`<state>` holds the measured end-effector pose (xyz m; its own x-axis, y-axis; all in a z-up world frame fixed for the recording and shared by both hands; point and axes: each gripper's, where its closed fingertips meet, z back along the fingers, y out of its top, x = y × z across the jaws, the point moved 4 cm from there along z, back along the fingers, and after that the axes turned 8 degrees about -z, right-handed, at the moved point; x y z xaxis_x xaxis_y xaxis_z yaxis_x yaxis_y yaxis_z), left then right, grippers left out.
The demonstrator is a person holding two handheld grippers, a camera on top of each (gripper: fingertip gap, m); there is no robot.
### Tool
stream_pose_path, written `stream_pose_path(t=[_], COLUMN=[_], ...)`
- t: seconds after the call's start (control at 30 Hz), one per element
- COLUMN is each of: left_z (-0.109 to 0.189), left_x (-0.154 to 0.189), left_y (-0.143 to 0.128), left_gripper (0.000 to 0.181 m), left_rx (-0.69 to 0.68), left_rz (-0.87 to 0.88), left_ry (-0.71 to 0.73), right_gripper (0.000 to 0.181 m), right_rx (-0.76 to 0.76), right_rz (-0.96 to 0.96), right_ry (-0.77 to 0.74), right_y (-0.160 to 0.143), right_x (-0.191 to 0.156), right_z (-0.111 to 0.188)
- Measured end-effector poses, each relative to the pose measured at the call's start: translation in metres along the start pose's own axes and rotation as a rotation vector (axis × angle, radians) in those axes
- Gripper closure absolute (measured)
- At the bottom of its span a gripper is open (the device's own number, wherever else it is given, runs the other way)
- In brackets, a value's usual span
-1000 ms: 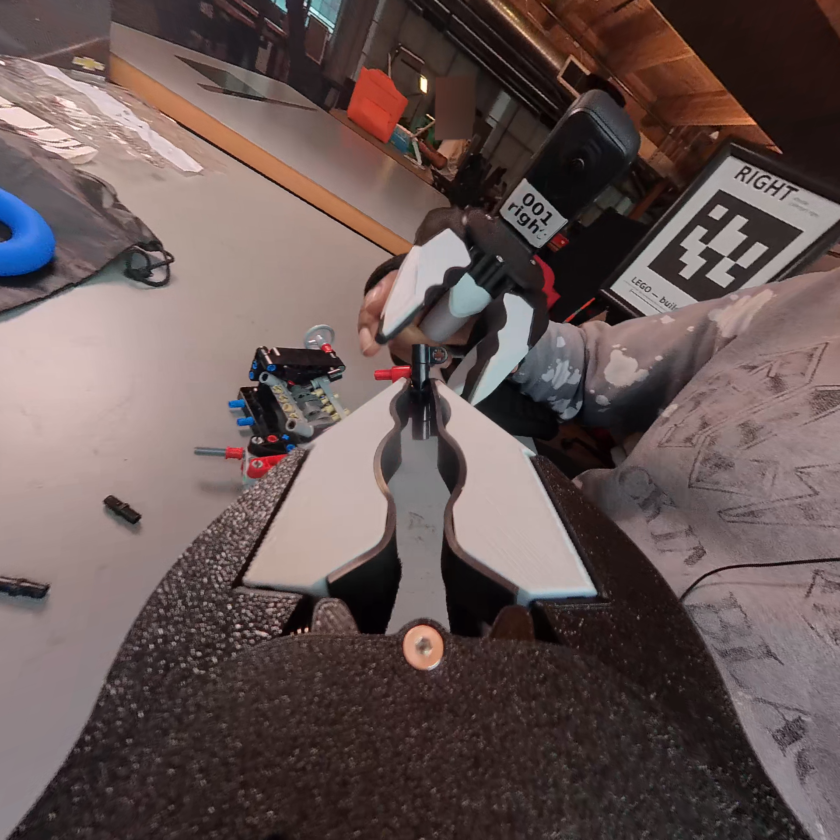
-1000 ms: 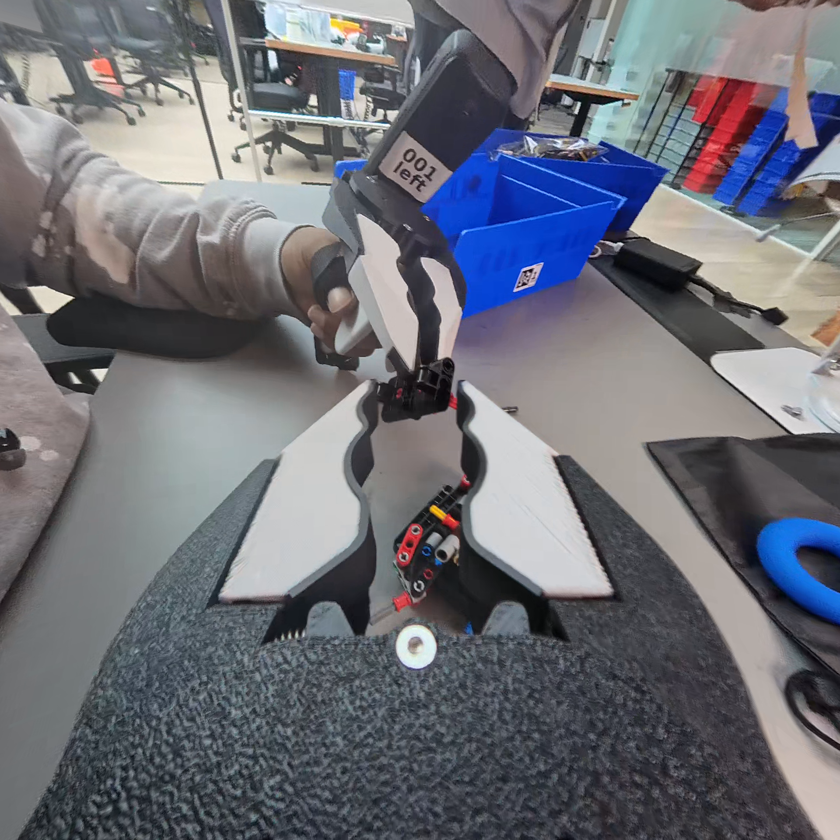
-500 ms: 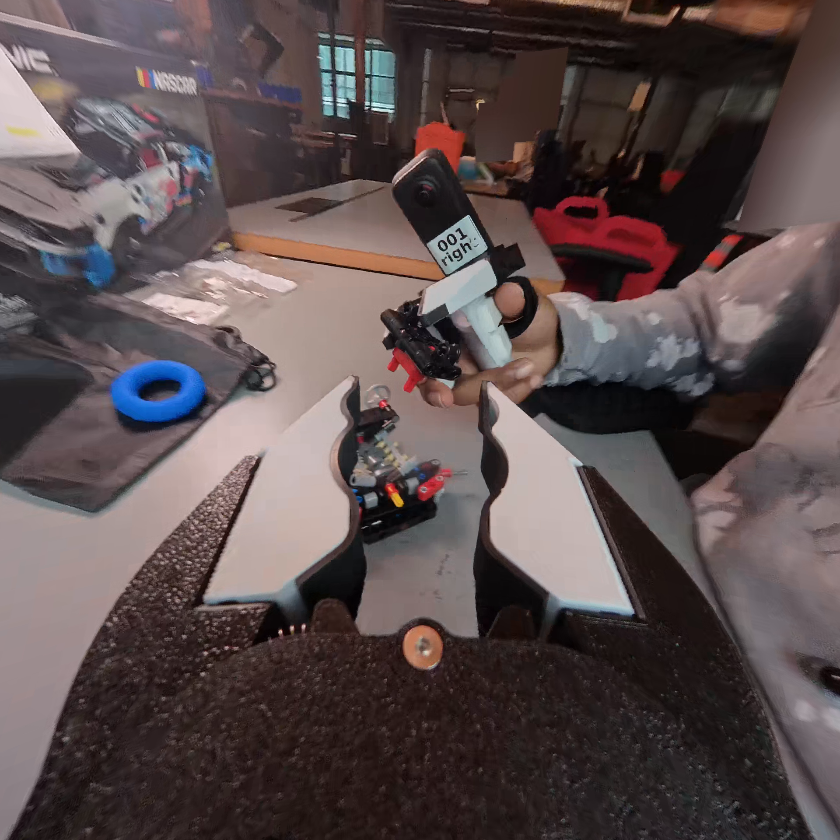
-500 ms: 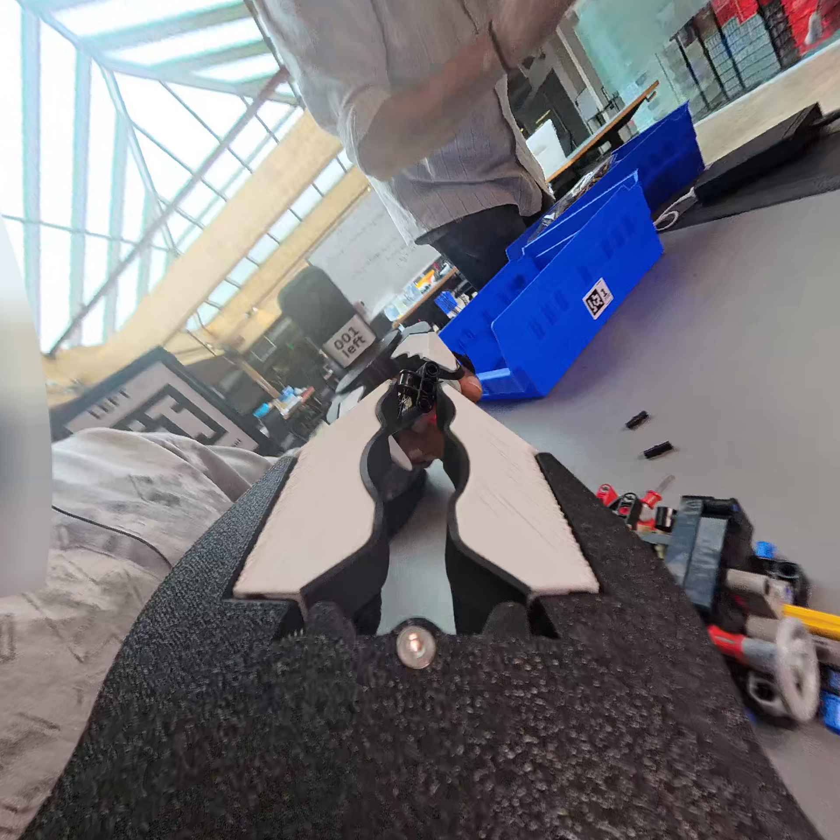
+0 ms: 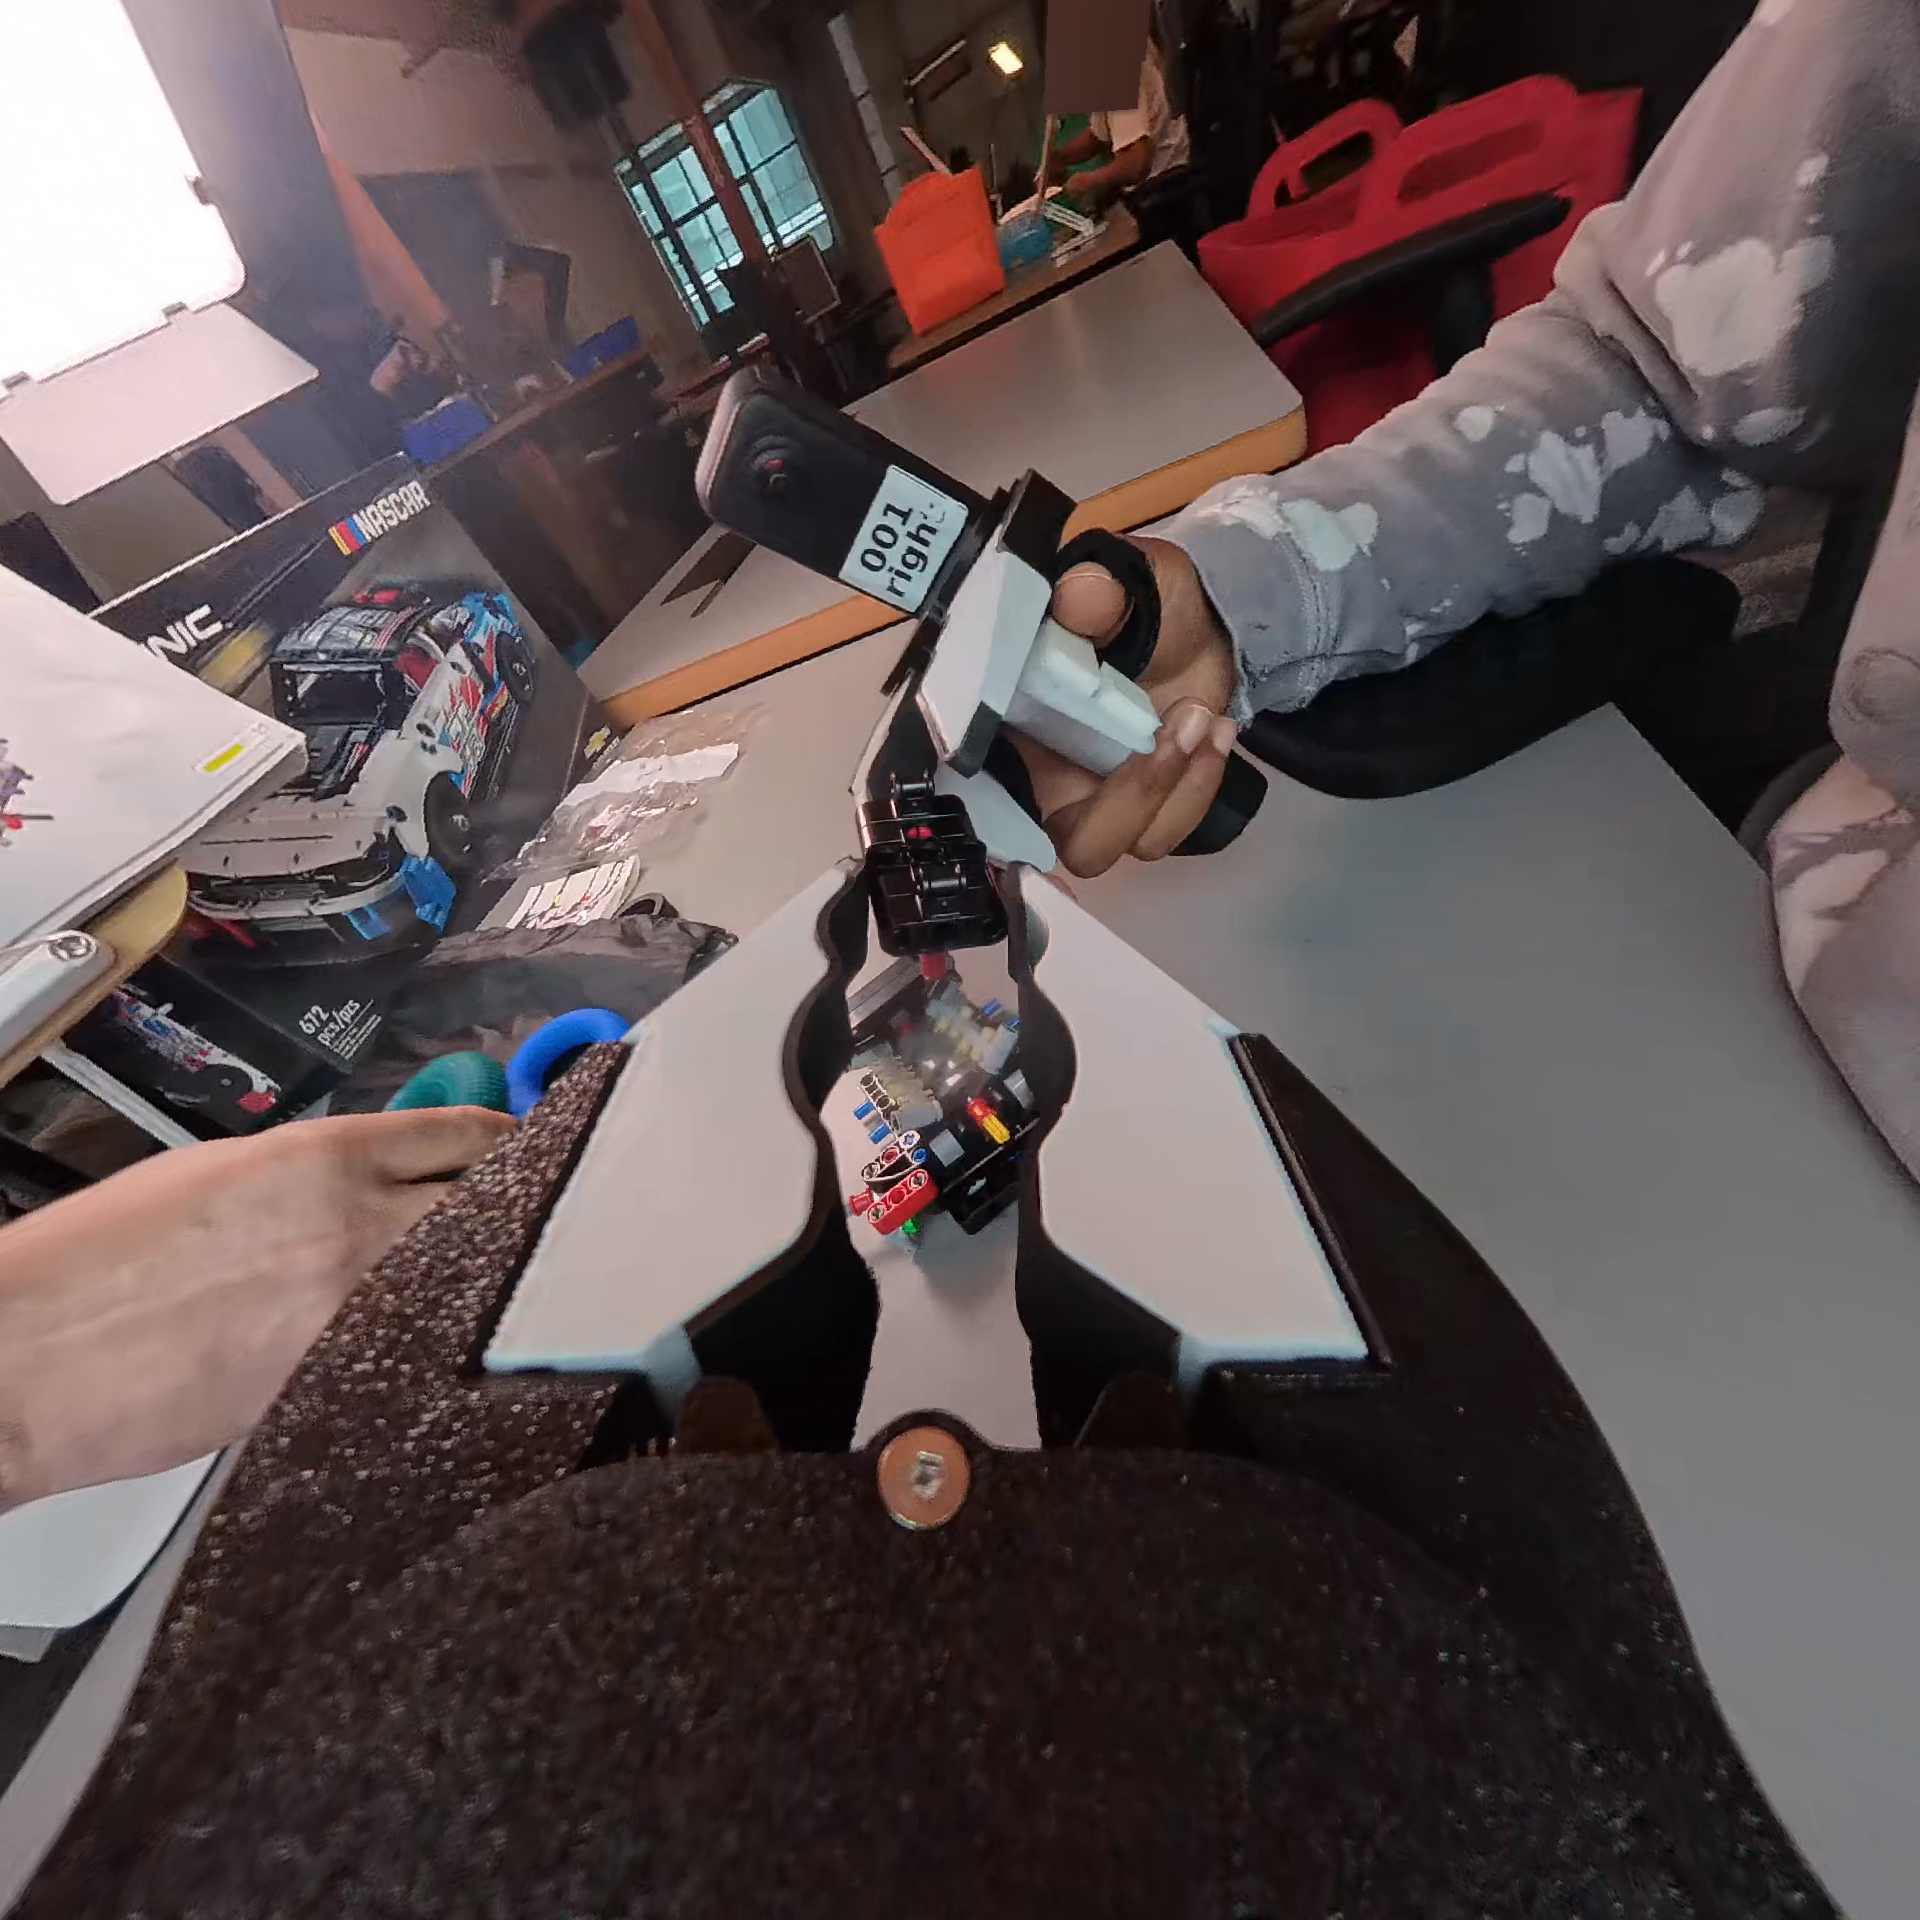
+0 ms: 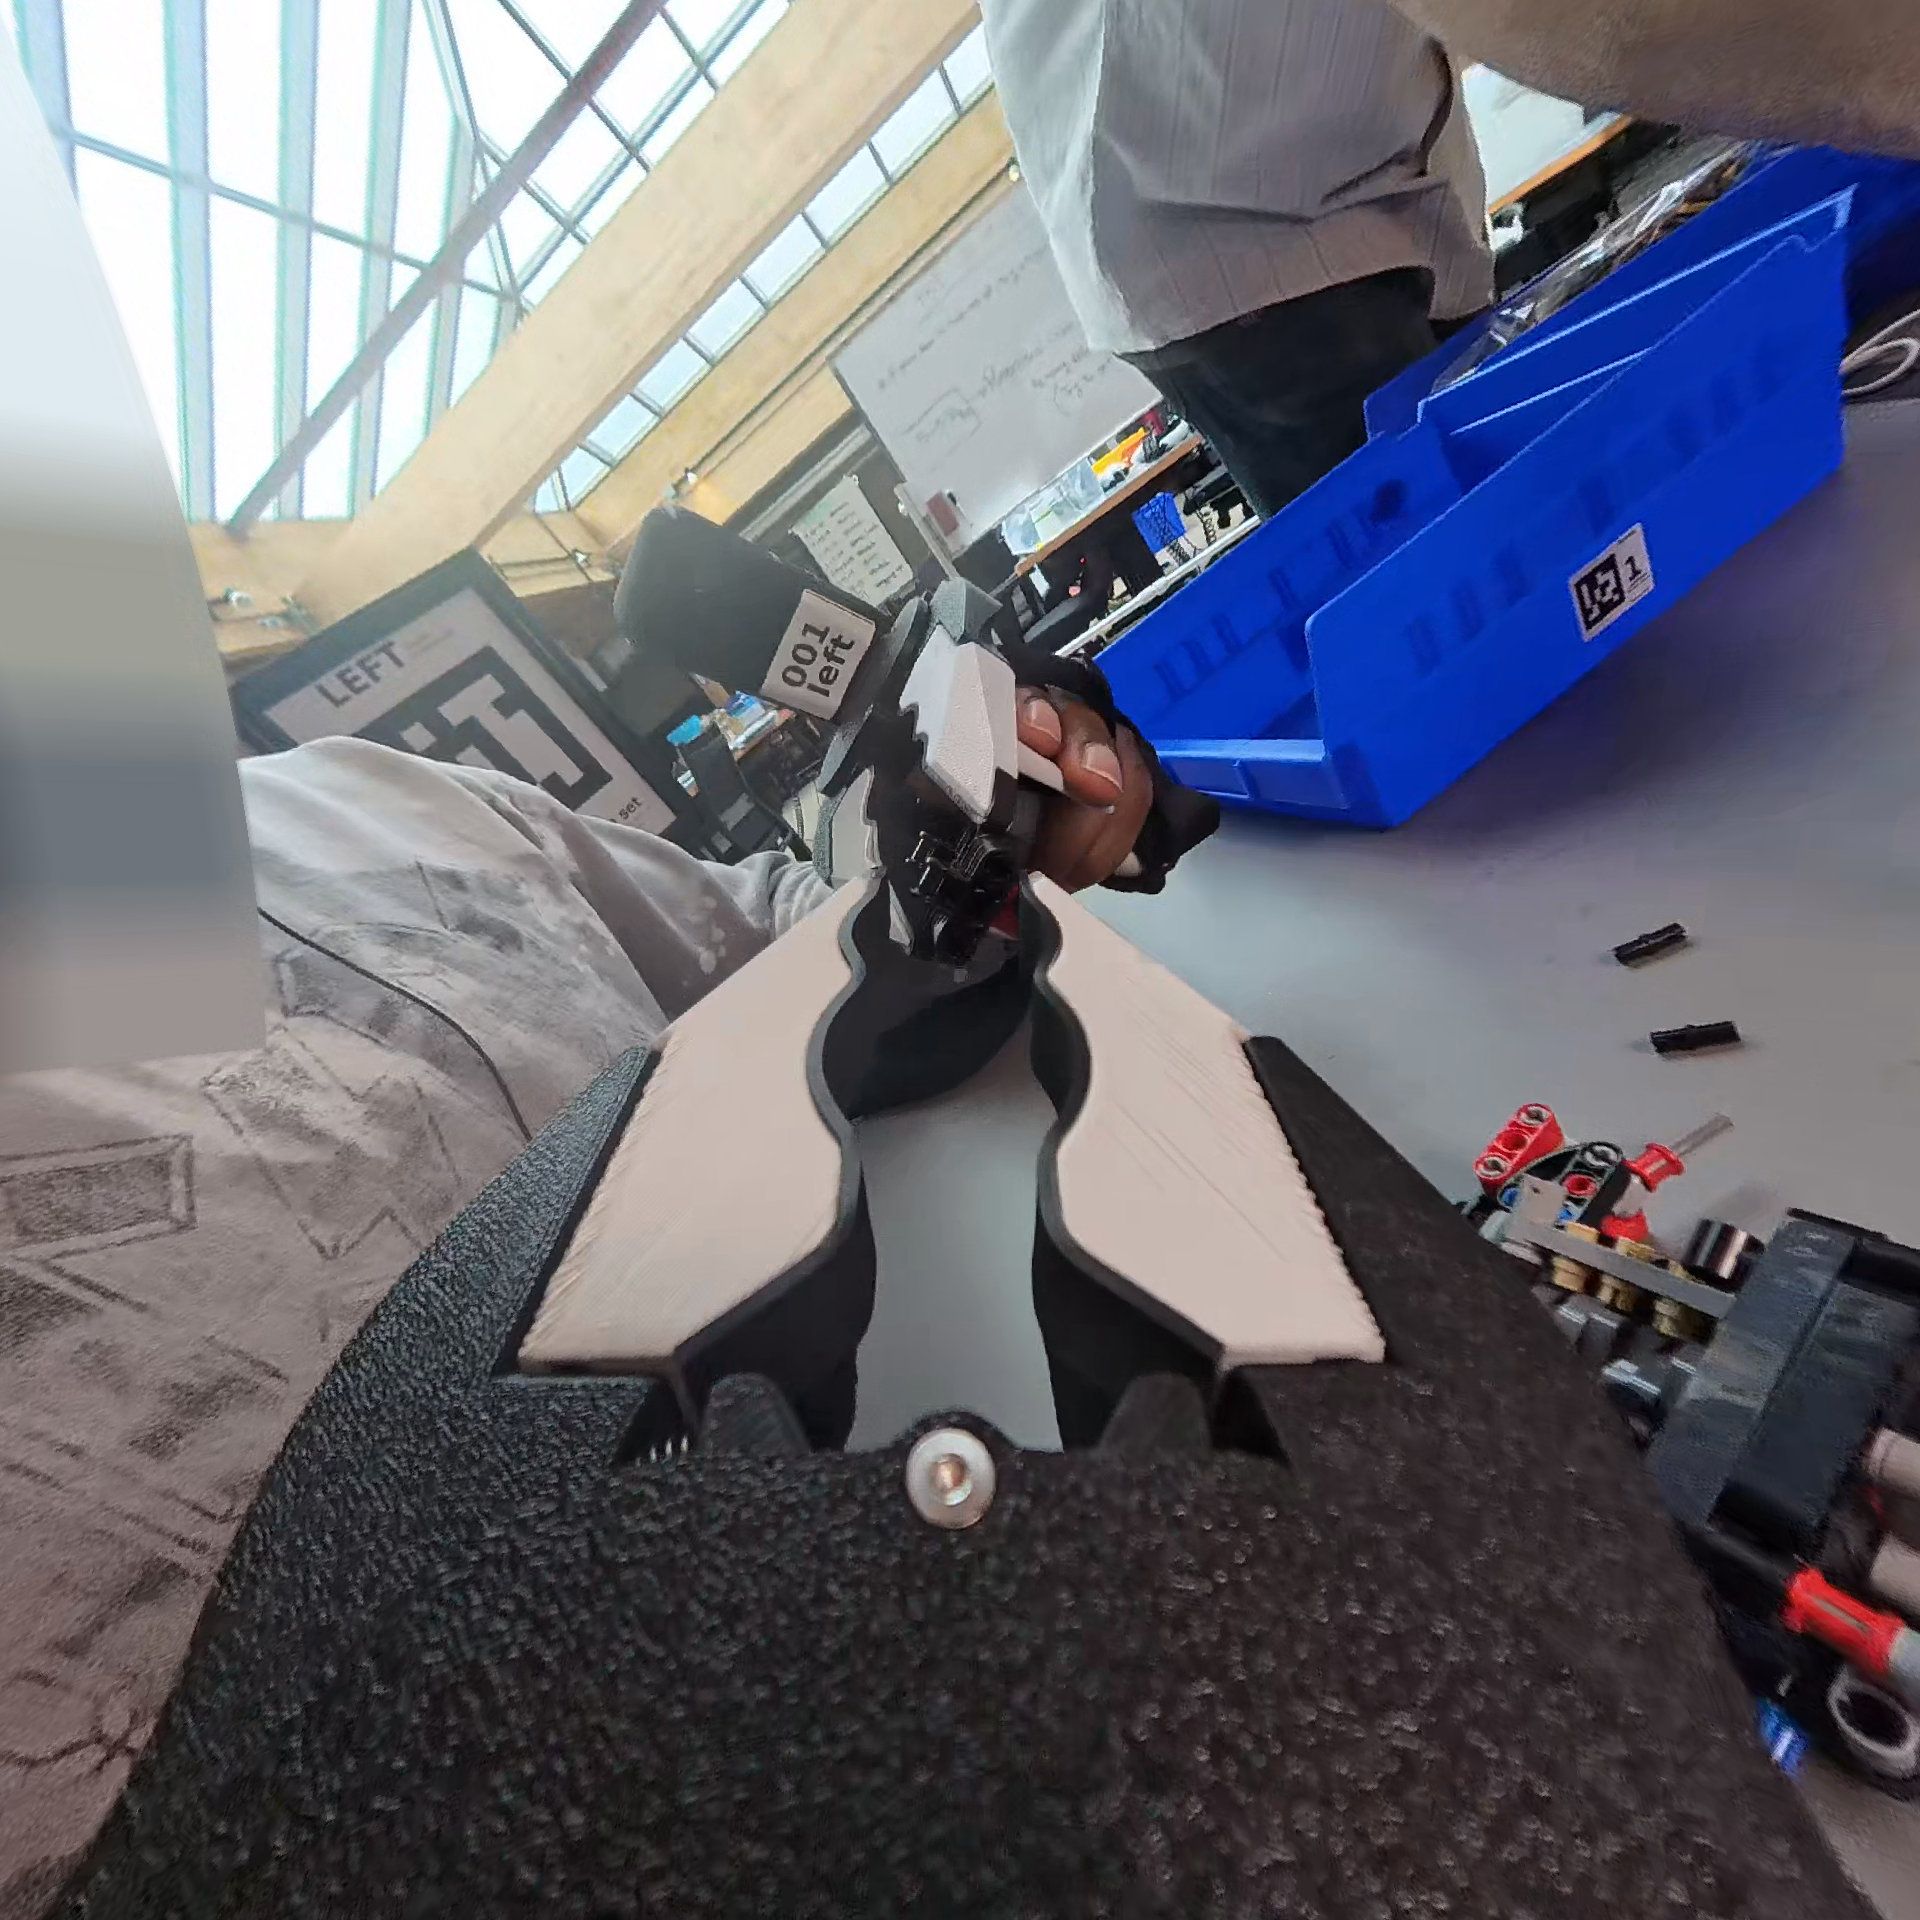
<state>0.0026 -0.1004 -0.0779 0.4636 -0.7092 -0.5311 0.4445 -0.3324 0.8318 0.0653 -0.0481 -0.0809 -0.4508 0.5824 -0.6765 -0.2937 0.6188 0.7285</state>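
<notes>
A small black brick assembly with a red pin showing is held in the air between the two grippers, above the grey surface. The left gripper has its jaws closed on the assembly's lower part; from the right wrist view the right gripper also has its jaws pressed against the same piece — both sets of tips meet on it. A person's hand grips the right gripper's handle. Directly below, on the surface, sits a larger partly built brick model with red, blue and yellow pins. Two loose black pins lie apart from it, near a blue bin. Off to the left are a blue ring, a dark bag and a box printed with a race car
</notes>
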Motion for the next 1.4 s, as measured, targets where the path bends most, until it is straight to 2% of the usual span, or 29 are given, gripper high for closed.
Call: stream_pose_path(t=[0.13, 0.2, 0.27, 0.33, 0.4, 0.43, 0.53, 0.8, 0.93, 0.97, 1.03, 1.13, 1.23, 1.4], left_z=[-0.001, 0.001, 0.005, 0.002, -0.004, -0.007, -0.009, -0.015, -0.018, -0.018, -0.015, -0.013, -0.015, -0.014], left_x=[0.006, -0.001, -0.012, -0.013, -0.006, -0.003, 0.003, 0.013, 0.014, 0.014, 0.013, 0.02, 0.027, 0.015], left_y=[0.001, 0.002, 0.001, -0.004, -0.008, -0.011, -0.017, -0.018, -0.022, -0.022, -0.022, -0.026, -0.029, -0.032], left_gripper=[0.155, 0.157, 0.142, 0.142, 0.143, 0.144, 0.163, 0.158, 0.16, 0.161, 0.153, 0.148, 0.161, 0.163], left_rx=[-0.008, 0.065, 0.166, 0.191, 0.169, 0.148, 0.052, -0.016, -0.081, -0.092, -0.118, -0.15, -0.153, -0.208], left_rz=[-0.028, 0.166, 0.457, 0.707, 0.792, 0.783, 0.681, 0.451, 0.334, 0.292, 0.219, 0.201, 0.205, 0.107], left_ry=[-0.029, -0.066, -0.127, -0.243, -0.318, -0.315, -0.304, -0.248, -0.192, -0.173, -0.154, -0.205, -0.247, -0.132], right_gripper=[0.161, 0.161, 0.162, 0.161, 0.162, 0.162, 0.162, 0.162, 0.162, 0.162, 0.162, 0.162, 0.162, 0.164], right_rx=[-0.013, 0.0, 0.013, -0.013, -0.083, -0.111, -0.171, -0.175, -0.197, -0.198, -0.209, -0.25, -0.263, -0.226], right_rz=[0.073, 0.197, 0.41, 0.625, 0.803, 0.866, 0.948, 0.903, 0.921, 0.934, 0.977, 1.134, 1.223, 1.187], right_ry=[-0.006, -0.04, -0.114, -0.185, -0.226, -0.24, -0.263, -0.195, -0.211, -0.212, -0.214, -0.258, -0.278, -0.348], right_y=[-0.003, 0.001, 0.004, 0.002, -0.008, -0.013, -0.022, -0.027, -0.03, -0.031, -0.033, -0.041, -0.045, -0.036], right_x=[-0.004, -0.007, -0.011, -0.016, -0.019, -0.019, -0.017, -0.015, -0.011, -0.011, -0.012, -0.01, -0.011, -0.007], right_z=[-0.001, 0.001, 0.003, 0.002, -0.003, -0.005, -0.007, -0.002, -0.002, -0.003, -0.004, -0.009, -0.014, -0.01])
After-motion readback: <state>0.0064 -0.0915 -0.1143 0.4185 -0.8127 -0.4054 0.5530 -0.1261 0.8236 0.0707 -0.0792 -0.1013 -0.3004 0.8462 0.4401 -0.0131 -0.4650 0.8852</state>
